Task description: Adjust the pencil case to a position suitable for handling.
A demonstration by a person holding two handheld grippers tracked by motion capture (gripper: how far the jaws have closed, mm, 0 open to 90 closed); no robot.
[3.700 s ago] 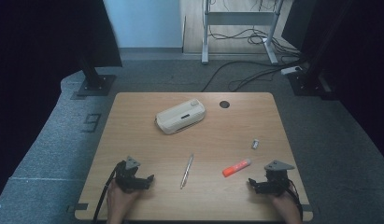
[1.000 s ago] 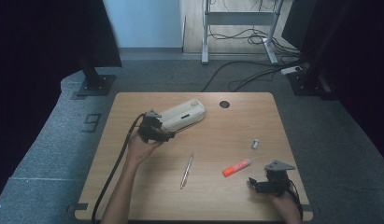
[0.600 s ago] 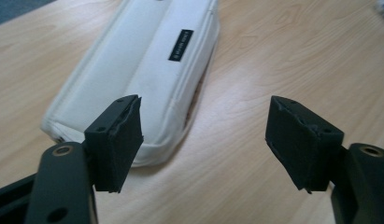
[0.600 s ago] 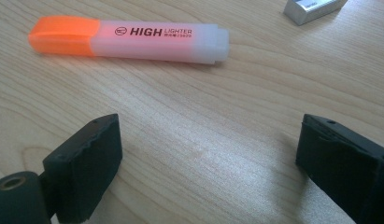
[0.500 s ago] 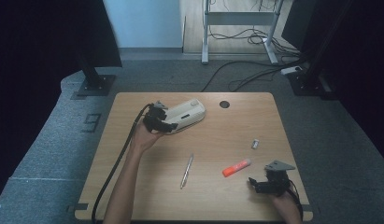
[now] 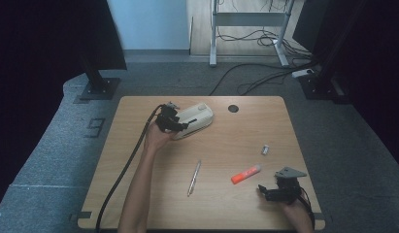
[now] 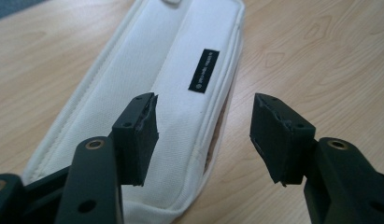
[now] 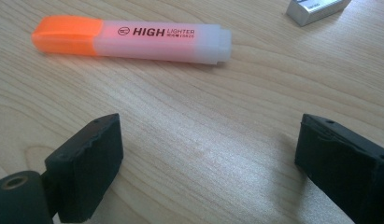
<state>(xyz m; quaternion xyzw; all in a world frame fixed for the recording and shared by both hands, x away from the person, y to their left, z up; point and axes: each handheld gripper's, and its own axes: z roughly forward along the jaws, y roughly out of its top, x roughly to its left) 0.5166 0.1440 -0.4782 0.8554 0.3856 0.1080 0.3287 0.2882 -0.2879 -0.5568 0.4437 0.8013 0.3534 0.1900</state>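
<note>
The left gripper (image 6: 183,124) is at the white pencil case (image 6: 194,120), which lies on the far-left part of the desk (image 6: 139,160), its long axis running from near-left to far-right in the high view. In the left gripper view the 2 jaws straddle the case's near end and right edge (image 7: 180,93): they have just been closing and stand about half open, with the edge between them but the pads not yet pressing on it. So the grasp is judged to be barely begun; the closing, the lifting or opening of the case and any packing are left. The right gripper (image 6: 267,190) rests at the near-right corner with its jaws wide apart on nothing (image 8: 208,158), the orange highlighter (image 8: 129,39) lying just beyond them with its long axis roughly left to right. The pen (image 6: 194,177) lies mid-desk, pointing near to far, and a small silver item (image 6: 266,149) sits to the right, all untouched.
</note>
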